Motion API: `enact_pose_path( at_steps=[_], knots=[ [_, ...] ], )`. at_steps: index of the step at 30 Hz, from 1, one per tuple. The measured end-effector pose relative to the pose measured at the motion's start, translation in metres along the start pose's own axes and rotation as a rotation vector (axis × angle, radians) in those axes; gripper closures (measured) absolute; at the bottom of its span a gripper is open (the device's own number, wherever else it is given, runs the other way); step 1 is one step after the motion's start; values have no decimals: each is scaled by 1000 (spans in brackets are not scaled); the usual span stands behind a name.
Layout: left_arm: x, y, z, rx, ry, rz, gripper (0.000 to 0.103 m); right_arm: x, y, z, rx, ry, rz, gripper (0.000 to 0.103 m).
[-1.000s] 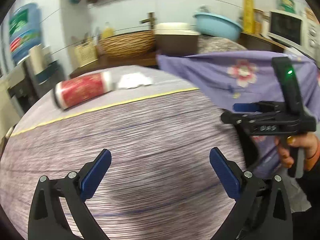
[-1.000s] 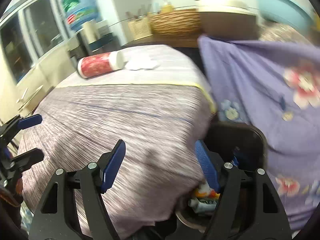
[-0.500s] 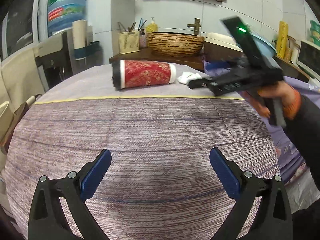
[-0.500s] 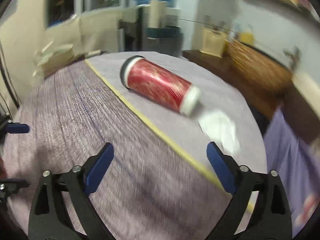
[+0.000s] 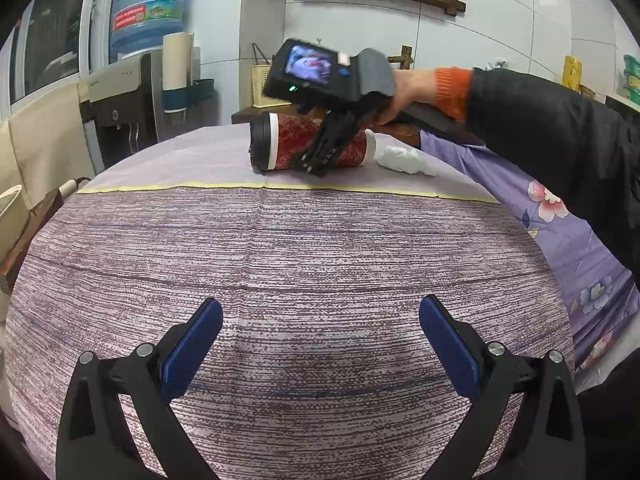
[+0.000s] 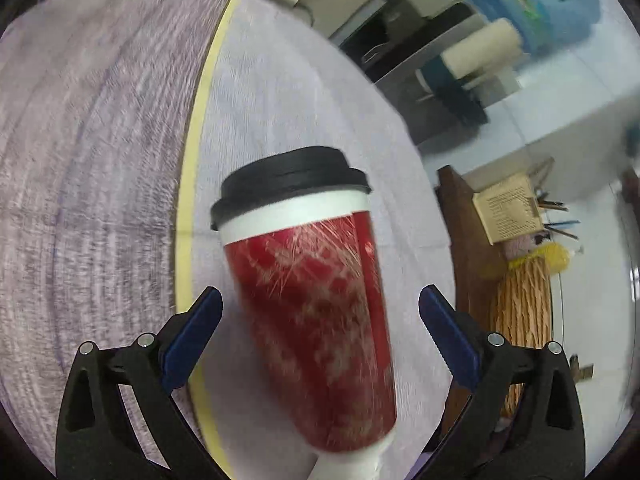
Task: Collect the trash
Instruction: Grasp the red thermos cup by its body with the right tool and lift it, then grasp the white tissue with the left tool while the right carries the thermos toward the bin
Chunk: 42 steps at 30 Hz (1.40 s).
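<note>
Hidden and cut-off items: In the left wrist view, the right gripper point(image 5: 316, 164) stands in front of the red cup point(image 5: 292, 147), and its fingers cover the middle of the cup wall. The fingertips there are dark and blurred; their spacing cannot be read from that view. The crumpled white tissue point(image 5: 402, 159) lies just beside the cup's white base end, toward the far right edge of the table point(image 5: 320, 264); it is not seen in the right wrist view, where the cup's base runs out of the bottom of the frame. The right wrist view is motion-blurred, so the print on the cup is indistinct. The person's right hand point(image 5: 404, 92) is partly covered by the gripper body.

Right gripper point(image 6: 320, 320): jaws spread wide. The red cup point(image 6: 316, 320) lies on its side between the two blue pads point(image 6: 192, 336), black lid point(image 6: 292, 180) pointing away from the camera. A gap shows between each pad and the cup wall; neither pad touches it.

Left gripper point(image 5: 320, 340): jaws spread wide, nothing between them. It hangs over the near edge of the table, above the striped cloth, well apart from the cup.

Cup location: on its side at the far edge of the table, on the pale cloth beyond the yellow band point(image 5: 280, 187).
</note>
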State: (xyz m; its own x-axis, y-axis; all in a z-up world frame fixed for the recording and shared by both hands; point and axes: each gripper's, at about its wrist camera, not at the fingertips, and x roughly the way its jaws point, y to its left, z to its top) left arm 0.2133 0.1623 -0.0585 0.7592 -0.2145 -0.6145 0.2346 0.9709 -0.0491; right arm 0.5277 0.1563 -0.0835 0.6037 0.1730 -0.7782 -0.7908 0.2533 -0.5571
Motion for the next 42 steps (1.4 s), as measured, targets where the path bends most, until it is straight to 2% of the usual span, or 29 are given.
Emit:
enact_pose_path(
  at_steps=[2, 7, 10, 12, 17, 21, 24, 30, 34, 37, 40, 42],
  knots=[
    [1, 1, -1, 1, 0, -4, 5, 16, -1, 4, -21, 33, 19, 6],
    [4, 5, -4, -7, 4, -15, 5, 27, -11, 10, 13, 13, 30, 6],
    [6, 5, -5, -10, 11, -18, 5, 26, -12, 10, 46, 3, 60, 20],
    [5, 5, -5, -14, 8, -18, 5, 25, -7, 11, 52, -2, 36, 21],
    [2, 5, -3, -6, 8, -2, 5, 5, -2, 3, 153, -36, -5, 21],
    [2, 3, -1, -8, 29, 2, 5, -31, -10, -11, 265, -122, -15, 21],
    [8, 0, 5, 4, 65, -21, 5, -64, -12, -33, 343, -190, -14, 22],
    [33, -21, 27, 92, 121, -29, 5, -129, -13, -97, 514, -307, -50, 24],
    [59, -39, 53, 146, 107, -42, 5, -158, -13, -137, 604, -344, -63, 24],
    [94, -58, 74, 198, 104, -16, 5, -181, -10, -167, 656, -366, -81, 24],
    [124, -78, 91, 226, 114, -51, 5, -197, -12, -200, 721, -360, -104, 24],
    [152, -95, 104, 261, 122, -45, 6, -206, -13, -219, 755, -355, -118, 24]
  ],
)
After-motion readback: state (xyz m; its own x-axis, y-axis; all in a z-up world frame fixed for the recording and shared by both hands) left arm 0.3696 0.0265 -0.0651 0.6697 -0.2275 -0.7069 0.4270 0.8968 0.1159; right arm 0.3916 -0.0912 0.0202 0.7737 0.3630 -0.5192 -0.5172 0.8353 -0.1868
